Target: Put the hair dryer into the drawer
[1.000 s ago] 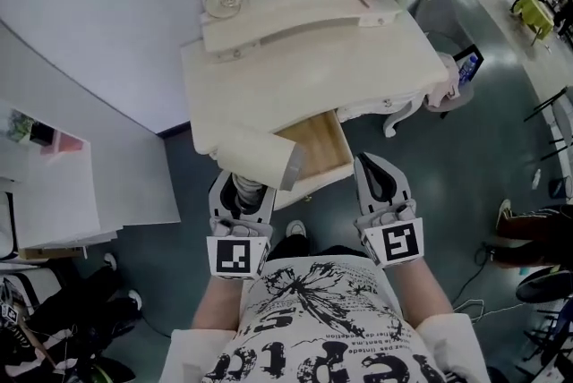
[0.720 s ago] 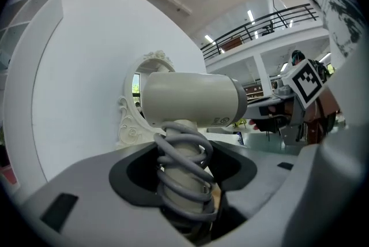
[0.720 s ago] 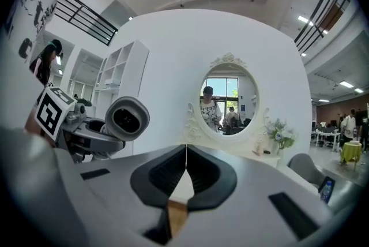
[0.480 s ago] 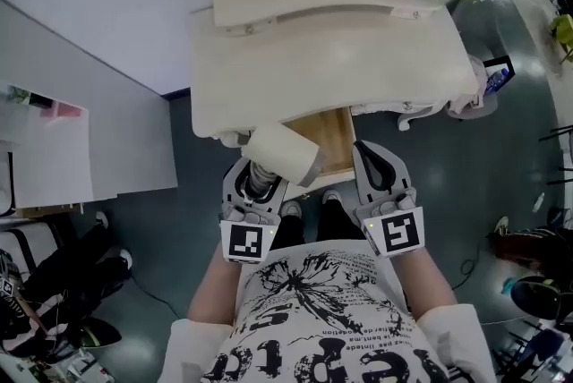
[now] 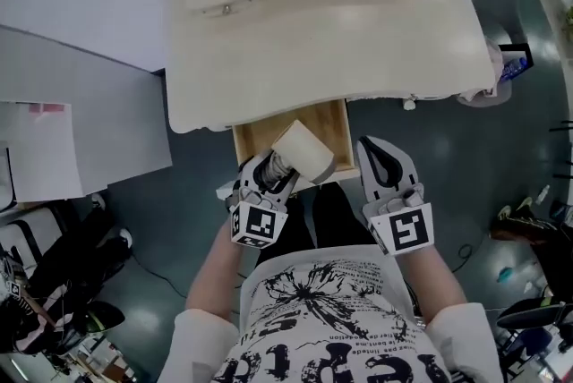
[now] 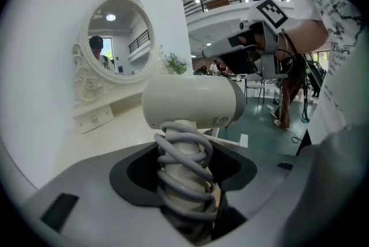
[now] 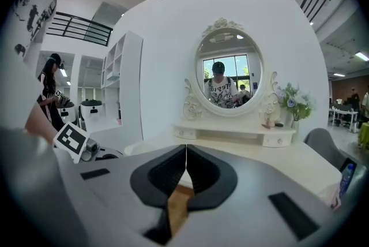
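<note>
My left gripper (image 6: 184,173) pinches the hair dryer (image 6: 193,103) by its cord-wrapped handle, whose lower end is lost between the jaws. The barrel sits just beyond them, over the front of the open drawer (image 5: 255,135), hiding part of its floor. Beside it, my right gripper (image 7: 185,166) has its jaws pressed together, holding nothing.

The hair dryer (image 5: 303,150), clamped in the left gripper (image 5: 267,175), is smooth cream plastic with a soft satin sheen. The cord (image 6: 183,162) wound round its handle looks like matt grey rubber. The left gripper and the right gripper (image 5: 380,150) both have matt grey plastic shells with darker matt linings at the jaws. Just ahead of them the drawer (image 5: 255,135) shows bare, pale, matt wood inside. The dressing table (image 5: 322,50) beyond is cream-painted and smooth. Beneath both grippers the floor (image 5: 192,193) is dark with a dull gloss.
</note>
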Demonstrator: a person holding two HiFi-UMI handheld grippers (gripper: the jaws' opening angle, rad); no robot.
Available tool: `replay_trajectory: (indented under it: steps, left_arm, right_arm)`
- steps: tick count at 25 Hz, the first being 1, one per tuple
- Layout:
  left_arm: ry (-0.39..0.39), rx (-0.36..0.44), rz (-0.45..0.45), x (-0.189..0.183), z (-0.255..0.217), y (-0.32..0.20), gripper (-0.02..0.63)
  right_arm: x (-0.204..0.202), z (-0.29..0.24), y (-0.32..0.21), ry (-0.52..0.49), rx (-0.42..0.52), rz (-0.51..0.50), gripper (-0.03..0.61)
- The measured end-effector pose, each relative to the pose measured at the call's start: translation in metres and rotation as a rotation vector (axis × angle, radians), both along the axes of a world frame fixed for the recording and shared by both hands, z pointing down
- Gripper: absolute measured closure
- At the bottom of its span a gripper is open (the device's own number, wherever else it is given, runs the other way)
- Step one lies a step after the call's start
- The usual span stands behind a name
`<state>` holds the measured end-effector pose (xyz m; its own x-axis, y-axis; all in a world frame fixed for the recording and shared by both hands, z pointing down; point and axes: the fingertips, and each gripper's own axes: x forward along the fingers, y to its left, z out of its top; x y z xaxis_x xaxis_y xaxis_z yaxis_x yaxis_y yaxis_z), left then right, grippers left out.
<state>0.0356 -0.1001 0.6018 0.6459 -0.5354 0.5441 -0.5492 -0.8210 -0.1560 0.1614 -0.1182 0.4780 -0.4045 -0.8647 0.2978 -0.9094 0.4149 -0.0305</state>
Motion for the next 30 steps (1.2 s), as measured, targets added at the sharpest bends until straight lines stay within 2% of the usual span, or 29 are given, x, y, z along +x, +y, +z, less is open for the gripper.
replay_trajectory:
  steps: [7,11,15,20,27,30]
  left_arm:
    - [-0.094,-0.171,0.085,0.019,0.073,-0.008,0.36]
    - [-0.144,-0.297,0.188,0.025,0.102,-0.007,0.36]
    - [-0.241,-0.375,0.311,0.032,0.132,-0.009,0.36]
    - [-0.331,-0.42,0.397,0.034,0.165,-0.013,0.36]
    - [-0.378,-0.463,0.452,0.034,0.194,-0.006,0.36]
    - [-0.367,-0.459,0.46,0.038,0.198,0.0,0.36]
  right_arm:
    - [0.024,0.047,-0.015,-0.024,-0.098,0.033,0.56]
    - [0.025,0.057,-0.021,-0.04,-0.109,0.027,0.56]
    - [0.027,0.068,-0.03,-0.042,-0.118,0.01,0.56]
    - [0.03,0.077,-0.036,-0.05,-0.138,0.011,0.56]
    - [0.035,0.086,-0.041,-0.049,-0.156,0.016,0.56]
    - [0.035,0.088,-0.042,-0.048,-0.165,0.011,0.56]
